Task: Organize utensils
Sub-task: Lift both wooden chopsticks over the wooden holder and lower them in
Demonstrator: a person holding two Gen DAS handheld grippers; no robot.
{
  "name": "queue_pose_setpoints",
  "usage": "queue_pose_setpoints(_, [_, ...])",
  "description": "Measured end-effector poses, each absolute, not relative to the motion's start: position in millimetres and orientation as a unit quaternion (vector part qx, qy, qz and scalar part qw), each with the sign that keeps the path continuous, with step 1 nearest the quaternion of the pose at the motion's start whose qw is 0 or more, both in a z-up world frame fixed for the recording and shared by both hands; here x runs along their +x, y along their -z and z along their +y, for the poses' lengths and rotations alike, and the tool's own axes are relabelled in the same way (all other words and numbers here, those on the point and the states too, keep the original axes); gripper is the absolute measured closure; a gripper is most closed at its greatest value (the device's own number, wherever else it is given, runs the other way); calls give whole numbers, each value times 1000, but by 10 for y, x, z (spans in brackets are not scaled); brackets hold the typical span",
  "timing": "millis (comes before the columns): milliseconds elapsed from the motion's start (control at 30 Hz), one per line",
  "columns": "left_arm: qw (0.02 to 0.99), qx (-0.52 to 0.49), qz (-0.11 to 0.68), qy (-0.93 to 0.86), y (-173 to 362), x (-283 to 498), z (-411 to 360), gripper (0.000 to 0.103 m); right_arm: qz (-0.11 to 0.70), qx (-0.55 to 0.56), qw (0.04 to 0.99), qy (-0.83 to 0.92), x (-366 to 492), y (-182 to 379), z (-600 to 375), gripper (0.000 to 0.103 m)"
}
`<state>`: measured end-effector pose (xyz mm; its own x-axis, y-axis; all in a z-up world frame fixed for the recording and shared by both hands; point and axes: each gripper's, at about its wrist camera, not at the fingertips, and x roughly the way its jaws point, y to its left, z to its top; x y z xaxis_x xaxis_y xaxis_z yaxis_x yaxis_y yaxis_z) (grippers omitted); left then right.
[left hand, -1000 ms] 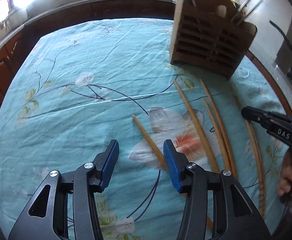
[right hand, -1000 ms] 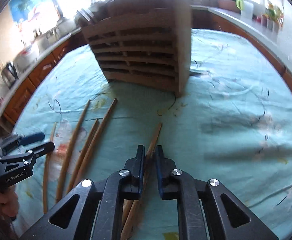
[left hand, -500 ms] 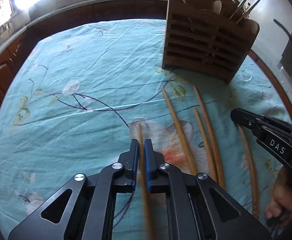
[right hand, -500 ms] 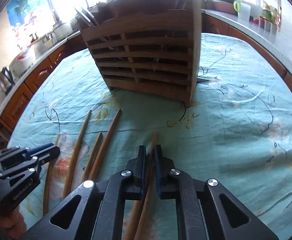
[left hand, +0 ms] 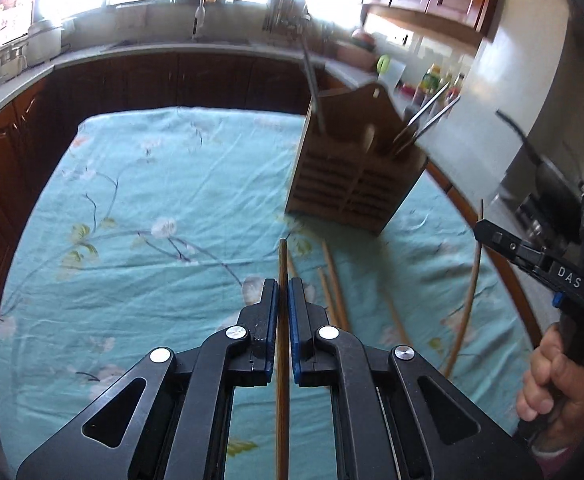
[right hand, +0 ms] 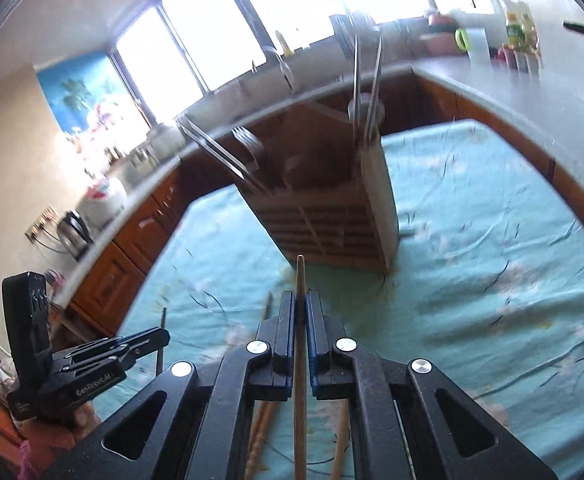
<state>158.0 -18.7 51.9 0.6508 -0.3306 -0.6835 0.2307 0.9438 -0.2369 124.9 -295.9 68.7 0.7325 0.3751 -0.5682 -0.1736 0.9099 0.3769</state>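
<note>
Nearest the lens in the left wrist view, the left tongs (left hand: pixel 283 300) were clenched on a chopstick (left hand: pixel 282 264), which ran straight along the fingers and stood out past their tips. In the right wrist view the right tongs (right hand: pixel 300 312) were likewise clenched on a second chopstick (right hand: pixel 300 280), its tip pointing toward the holder. Both sticks appeared lifted clear of the cloth (left hand: pixel 140 216) on the bench.

Beyond the tips, loose chopsticks (left hand: pixel 333 280) lay on the cloth between the tongs and the holder. Further off stood the holder (left hand: pixel 351 184), a slatted wooden box, already carrying metal utensils (left hand: pixel 423 120) in its top slots.

Judgement: the step in hand is carrying the sticks to the holder. To do it well, each stick should be turned near upright above an open slot, tip lowered inside the rim, and let go only once it is guided in. The metal utensils lean outward and may foul the approach.

Pose: both tongs were held low and level, pointing at the holder, the right hand (left hand: pixel 555 384) wrapped round its grip.
</note>
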Motion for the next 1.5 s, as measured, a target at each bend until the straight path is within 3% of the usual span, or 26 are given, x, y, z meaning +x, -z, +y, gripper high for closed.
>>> queue_pose_setpoints(400, [930,-98,309,175,-1200,1389,-51,98,237,153,948,-146,1058,-1414,-3128,98])
queue_pose_setpoints(1500, [954,-117,213,178,-1942,2041,-234,98,140,145,974,-104,1498,-2013,-3394,98])
